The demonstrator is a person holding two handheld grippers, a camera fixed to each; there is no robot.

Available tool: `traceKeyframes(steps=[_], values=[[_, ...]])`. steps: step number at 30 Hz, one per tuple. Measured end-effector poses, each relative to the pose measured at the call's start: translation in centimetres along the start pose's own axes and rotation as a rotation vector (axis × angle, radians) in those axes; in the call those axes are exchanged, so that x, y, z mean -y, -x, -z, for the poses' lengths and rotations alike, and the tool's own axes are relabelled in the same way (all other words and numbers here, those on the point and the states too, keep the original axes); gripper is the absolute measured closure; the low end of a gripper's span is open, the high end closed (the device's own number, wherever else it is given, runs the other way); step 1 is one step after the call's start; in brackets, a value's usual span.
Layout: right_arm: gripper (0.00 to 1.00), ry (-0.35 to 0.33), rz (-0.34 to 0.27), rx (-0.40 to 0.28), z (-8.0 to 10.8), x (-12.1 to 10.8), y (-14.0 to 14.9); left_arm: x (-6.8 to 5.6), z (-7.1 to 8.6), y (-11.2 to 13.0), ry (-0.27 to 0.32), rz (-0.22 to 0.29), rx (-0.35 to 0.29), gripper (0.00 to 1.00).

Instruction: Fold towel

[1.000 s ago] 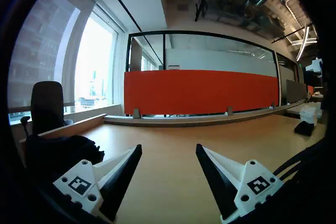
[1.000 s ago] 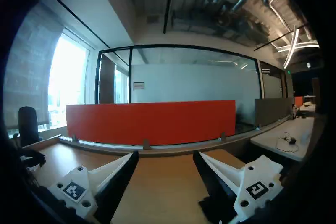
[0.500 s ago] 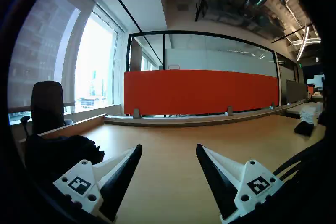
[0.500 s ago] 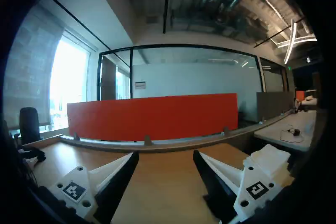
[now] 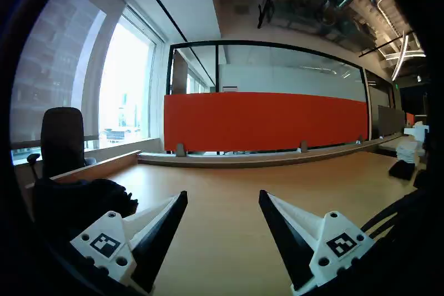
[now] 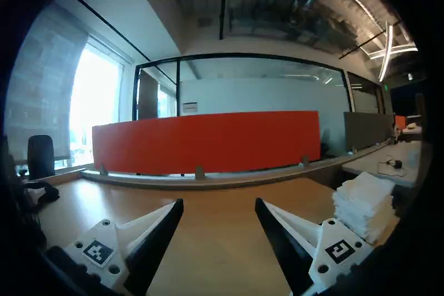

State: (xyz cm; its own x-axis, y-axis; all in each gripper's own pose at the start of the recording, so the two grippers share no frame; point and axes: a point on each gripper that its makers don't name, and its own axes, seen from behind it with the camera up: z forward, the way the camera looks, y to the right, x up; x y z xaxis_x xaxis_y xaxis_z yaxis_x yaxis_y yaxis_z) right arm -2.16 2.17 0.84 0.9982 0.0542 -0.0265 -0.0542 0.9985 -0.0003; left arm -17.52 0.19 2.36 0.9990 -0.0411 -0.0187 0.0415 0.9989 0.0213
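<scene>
The left gripper (image 5: pixel 222 193) sits just as it did a second ago, fingers spread wide and empty over the wooden desk (image 5: pixel 222 251). A dark bundle of cloth (image 5: pixel 83 201) lies beside its left finger, and the stack of white towels (image 5: pixel 409 149) rests far off at the right edge. The right gripper (image 6: pixel 218 201), equally wide open with nothing held, has swung round, so that the stack of white towels (image 6: pixel 363 204) now lies in plain sight on the desk just beside its right finger.

Blown-out window (image 5: pixel 125 90) glare at left, dim right edge, fisheye bending
</scene>
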Motion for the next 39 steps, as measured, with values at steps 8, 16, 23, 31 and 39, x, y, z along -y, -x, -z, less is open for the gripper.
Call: traceKeyframes(steps=[8, 16, 23, 31, 39], values=[[0.00, 0.006, -0.034, 0.008, -0.4, -0.2, 2.2, 0.0, 0.0, 0.0, 0.000, 0.000, 0.000, 0.05], [0.01, -0.002, -0.058, 0.024, -0.4, 0.0, 3.6, 0.0, 0.0, 0.0, 0.000, 0.000, 0.000, 0.05], [0.00, -0.001, -0.056, 0.029, -0.6, -0.3, 4.3, 0.0, 0.0, 0.0, 0.000, 0.000, 0.000, 0.05], [0.00, -0.007, -0.020, 0.026, -0.5, 0.2, 4.4, 0.1, 0.0, 0.0, 0.000, 0.000, 0.000, 0.05], [0.00, -0.010, 0.017, 0.024, -0.3, 0.7, 4.6, 0.0, 0.0, 0.0, 0.000, 0.000, 0.000, 0.05]])
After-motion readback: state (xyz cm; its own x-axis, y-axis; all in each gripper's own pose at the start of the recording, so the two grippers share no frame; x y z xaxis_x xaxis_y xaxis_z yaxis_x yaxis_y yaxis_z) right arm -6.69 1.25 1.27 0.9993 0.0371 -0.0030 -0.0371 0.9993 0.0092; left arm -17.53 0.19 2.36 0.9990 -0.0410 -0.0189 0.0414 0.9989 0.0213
